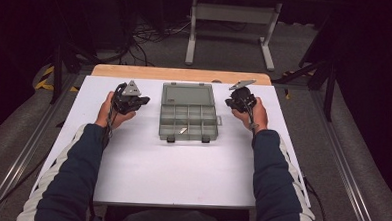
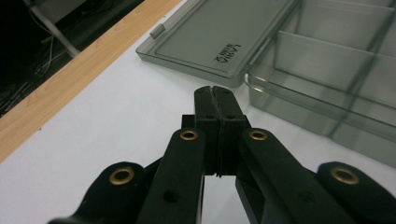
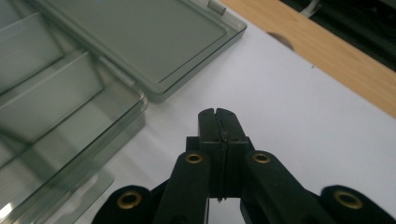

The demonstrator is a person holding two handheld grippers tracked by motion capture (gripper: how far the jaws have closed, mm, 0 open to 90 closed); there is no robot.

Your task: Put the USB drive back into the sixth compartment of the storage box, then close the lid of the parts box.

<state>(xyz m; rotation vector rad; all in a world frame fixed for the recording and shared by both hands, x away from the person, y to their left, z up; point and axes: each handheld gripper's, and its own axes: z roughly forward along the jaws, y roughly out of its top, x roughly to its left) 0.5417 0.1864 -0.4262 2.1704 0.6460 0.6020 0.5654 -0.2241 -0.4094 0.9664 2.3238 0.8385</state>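
A clear grey plastic organiser box (image 1: 189, 112) lies open in the middle of the white table, its lid (image 1: 188, 95) folded flat toward the far side. Its compartments hold a small pale piece (image 1: 182, 131) near the front. My left gripper (image 1: 145, 100) is held just left of the box, jaws pressed together with nothing between them; in the left gripper view its tips (image 2: 215, 89) point at the lid's (image 2: 219, 32) hinge corner. My right gripper (image 1: 229, 102) hovers just right of the box, also shut and empty; its tips (image 3: 217, 113) sit beside the box wall (image 3: 93, 135) and lid (image 3: 140, 42).
The white tabletop (image 1: 181, 165) has a wooden strip (image 1: 180, 74) along its far edge. Beyond it are a white metal frame (image 1: 233, 22) and cables on the floor. The person's dark sleeves with white stripes reach in from the bottom.
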